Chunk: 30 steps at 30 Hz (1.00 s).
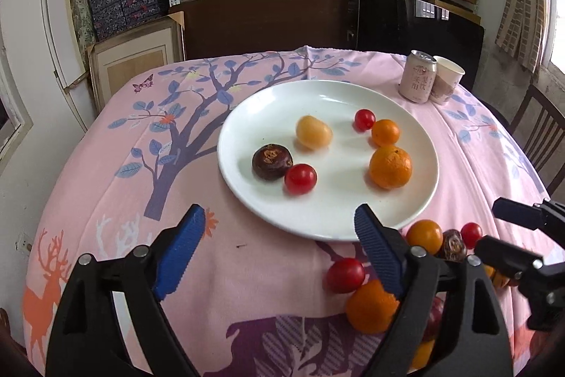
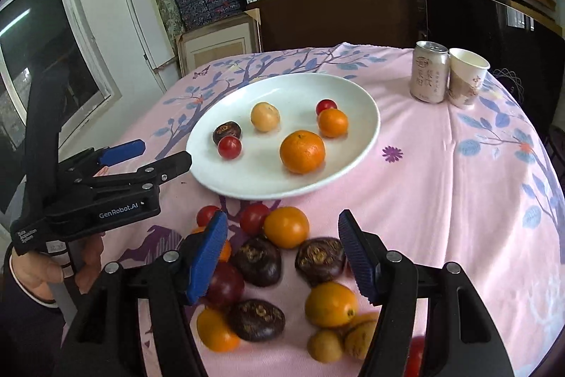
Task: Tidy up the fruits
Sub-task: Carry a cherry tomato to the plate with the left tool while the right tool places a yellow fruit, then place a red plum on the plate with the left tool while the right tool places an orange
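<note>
A white plate [image 1: 317, 105] [image 2: 353, 94] holds a large orange [image 1: 390, 166] [image 2: 302, 151], a small orange [image 1: 385, 132], a yellow fruit [image 1: 313, 131], two cherry tomatoes [image 1: 300, 178] and a dark water chestnut [image 1: 272, 161]. Several loose fruits lie on the cloth in front of the plate: oranges [image 2: 286, 227], dark chestnuts [image 2: 319, 259], tomatoes [image 2: 254, 218]. My left gripper [image 1: 279, 249] [image 2: 155, 156] is open and empty by the plate's near left rim. My right gripper [image 2: 282, 257] [image 1: 494, 228] is open above the loose pile, around nothing.
A pink drink can [image 1: 418, 76] [image 2: 429, 73] and a paper cup [image 1: 446, 78] [image 2: 466, 76] stand at the table's far right. The pink patterned tablecloth [image 1: 176, 165] covers the table. Shelves of boxes and dark chairs stand behind it.
</note>
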Tool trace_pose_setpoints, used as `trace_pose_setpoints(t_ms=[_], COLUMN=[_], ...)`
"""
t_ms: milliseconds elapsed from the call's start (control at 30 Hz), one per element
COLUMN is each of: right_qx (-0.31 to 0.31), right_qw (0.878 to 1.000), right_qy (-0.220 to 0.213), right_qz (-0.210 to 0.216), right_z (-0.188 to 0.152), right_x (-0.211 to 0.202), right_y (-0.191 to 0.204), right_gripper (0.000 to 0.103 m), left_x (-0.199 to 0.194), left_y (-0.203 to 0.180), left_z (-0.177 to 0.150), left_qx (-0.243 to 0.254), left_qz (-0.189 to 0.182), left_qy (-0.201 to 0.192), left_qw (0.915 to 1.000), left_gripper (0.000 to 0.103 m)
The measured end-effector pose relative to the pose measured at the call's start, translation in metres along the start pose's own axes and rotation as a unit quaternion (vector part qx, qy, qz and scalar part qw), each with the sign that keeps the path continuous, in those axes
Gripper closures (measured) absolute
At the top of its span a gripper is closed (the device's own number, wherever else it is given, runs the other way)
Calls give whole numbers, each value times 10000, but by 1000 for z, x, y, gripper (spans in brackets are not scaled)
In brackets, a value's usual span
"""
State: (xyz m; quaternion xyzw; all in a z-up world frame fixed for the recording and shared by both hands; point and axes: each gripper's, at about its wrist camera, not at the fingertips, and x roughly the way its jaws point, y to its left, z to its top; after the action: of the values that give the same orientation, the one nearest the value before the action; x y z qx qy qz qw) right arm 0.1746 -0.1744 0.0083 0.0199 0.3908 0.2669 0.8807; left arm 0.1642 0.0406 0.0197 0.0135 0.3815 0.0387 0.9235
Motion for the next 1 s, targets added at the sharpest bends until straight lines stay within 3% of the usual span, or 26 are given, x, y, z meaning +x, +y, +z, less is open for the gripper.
trace_pose_setpoints(t_ms=[133,300,600,800,867,1000], right_qx=[-11,-215,-562,-716,-673,-536], right_qw=[9999,9989,9928,9906,9925,9931], right_qy=[-30,236,926,1155,1024,963], right_qz=[102,334,519,165,39,408], right_z=[-20,-50,-86,-81,-78,-80], right_x=[-25,-40,-12,24,27,21], right_y=[-6,6,46,64,63,56], right_gripper=[37,37,39,50,64,64], left_x=[-10,-19,-30,-37,-36,-33], left_y=[-3,-5,5,12,10,-1], left_z=[-17,-37,-62,-72,-75,-82], left_qx=[-31,-45,-77,-6,86,362], left_qz=[-70,-106,-28,-35,-43,-90], left_qy=[54,142,244,235,284,344], left_qw=[10000,9998,9997,9997,9995,9987], left_gripper=[19,19,19,19,19,19])
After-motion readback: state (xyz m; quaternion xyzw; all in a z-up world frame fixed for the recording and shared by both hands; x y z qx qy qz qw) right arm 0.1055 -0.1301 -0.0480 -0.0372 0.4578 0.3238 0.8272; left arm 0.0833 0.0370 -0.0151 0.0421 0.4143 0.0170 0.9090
